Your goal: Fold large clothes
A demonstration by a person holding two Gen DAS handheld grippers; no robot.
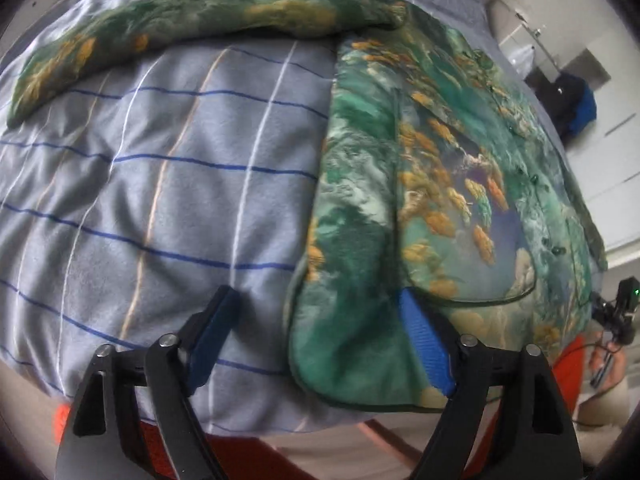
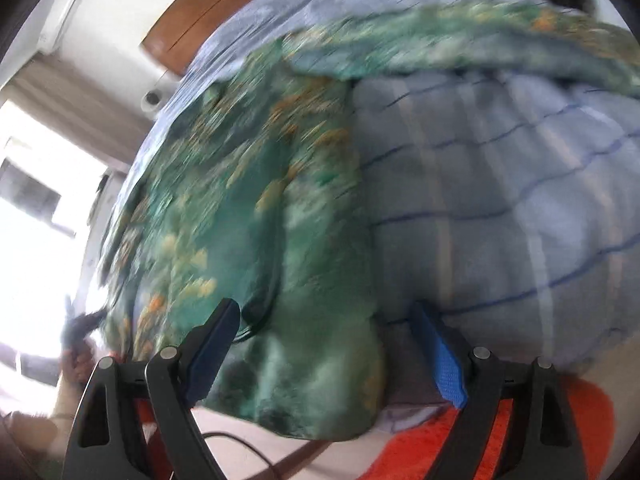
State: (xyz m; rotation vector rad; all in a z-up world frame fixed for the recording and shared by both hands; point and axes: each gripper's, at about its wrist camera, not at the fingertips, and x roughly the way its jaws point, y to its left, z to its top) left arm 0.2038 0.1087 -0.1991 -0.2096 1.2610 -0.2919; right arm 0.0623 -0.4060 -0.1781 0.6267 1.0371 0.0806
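A green shirt with orange and white print [image 1: 432,184] lies flat on the bed, buttons up, its body at the right of the left wrist view. One sleeve [image 1: 192,28] stretches out to the far left. My left gripper [image 1: 320,312] is open, hovering over the shirt's near left hem corner [image 1: 340,344]. In the blurred right wrist view the shirt [image 2: 248,208] fills the left and centre, with its other sleeve [image 2: 460,40] stretched to the far right. My right gripper [image 2: 324,324] is open above the shirt's near hem, which hangs over the bed edge.
The bed is covered by a light blue checked quilt [image 1: 160,184] [image 2: 500,184]. A wooden headboard [image 2: 208,8] is at the far end. Orange fabric [image 2: 460,440] lies below the near bed edge. A bright window [image 2: 36,216] is at the left.
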